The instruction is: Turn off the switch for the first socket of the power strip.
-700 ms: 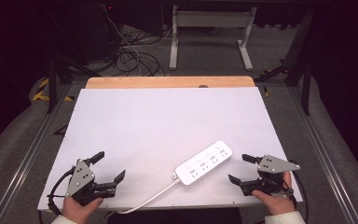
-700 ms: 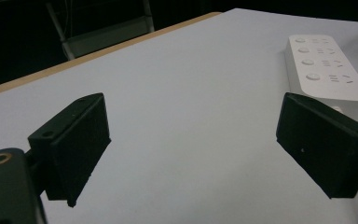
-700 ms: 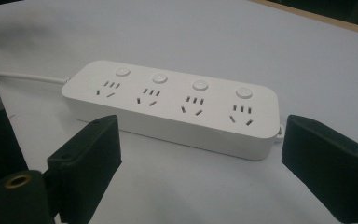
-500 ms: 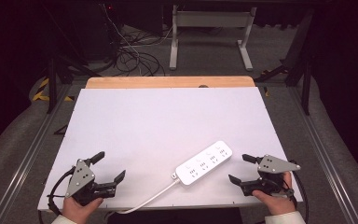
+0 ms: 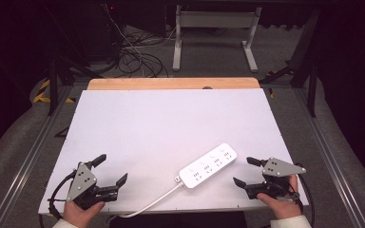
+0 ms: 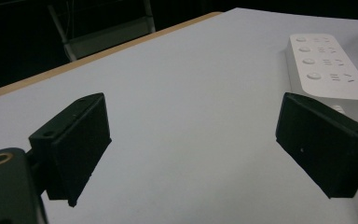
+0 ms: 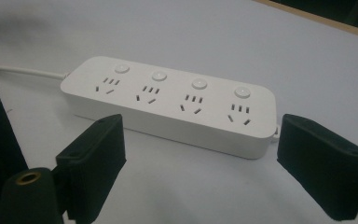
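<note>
Power strip [image 5: 208,166] near right tongs [image 5: 247,171] (gaping); left tongs [image 5: 109,169] apart.

Dark room, grey floor [image 5: 285,61], tangled cables [image 5: 138,59]

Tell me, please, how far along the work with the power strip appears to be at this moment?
Nothing looks done yet: the power strip lies flat on the white table, its cord trailing off the near edge. Nothing is in hand: the left gripper and the right gripper are both open and empty, apart from the strip. Any grasping or moving is still left; the right gripper is nearer.
</note>
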The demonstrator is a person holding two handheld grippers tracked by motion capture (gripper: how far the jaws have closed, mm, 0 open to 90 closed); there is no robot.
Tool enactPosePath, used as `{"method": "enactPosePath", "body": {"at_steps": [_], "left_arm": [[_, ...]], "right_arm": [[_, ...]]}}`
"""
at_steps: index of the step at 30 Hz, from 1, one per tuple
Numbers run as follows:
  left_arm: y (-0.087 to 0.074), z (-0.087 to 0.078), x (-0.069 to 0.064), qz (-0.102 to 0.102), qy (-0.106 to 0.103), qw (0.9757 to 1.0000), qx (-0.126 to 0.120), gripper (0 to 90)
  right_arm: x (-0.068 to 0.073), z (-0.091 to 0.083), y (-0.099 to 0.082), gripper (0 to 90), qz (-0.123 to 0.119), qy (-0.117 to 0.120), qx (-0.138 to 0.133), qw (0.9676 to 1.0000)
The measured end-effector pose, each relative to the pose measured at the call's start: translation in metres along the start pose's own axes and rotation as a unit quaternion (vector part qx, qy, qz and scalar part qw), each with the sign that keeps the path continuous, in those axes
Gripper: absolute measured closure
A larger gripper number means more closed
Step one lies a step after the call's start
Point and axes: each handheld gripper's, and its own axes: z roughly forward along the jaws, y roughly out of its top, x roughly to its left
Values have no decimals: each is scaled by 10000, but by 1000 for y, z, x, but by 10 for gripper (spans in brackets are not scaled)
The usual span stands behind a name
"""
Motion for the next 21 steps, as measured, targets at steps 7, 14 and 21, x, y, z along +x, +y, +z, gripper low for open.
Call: {"method": "enactPosePath", "body": {"at_steps": [7, 14, 21], "left_arm": [[0, 0, 0, 2, 28, 10000, 6, 103], [0, 0, 0, 2, 40, 10000, 23, 103], [0, 0, 0, 43, 55, 10000, 39, 103]], "right_arm": [[-1, -1, 7, 240, -41, 42, 165, 9998], [0, 1, 22, 280, -79, 117, 172, 9998], [3, 10, 33, 284, -155, 212, 191, 9995]]}}
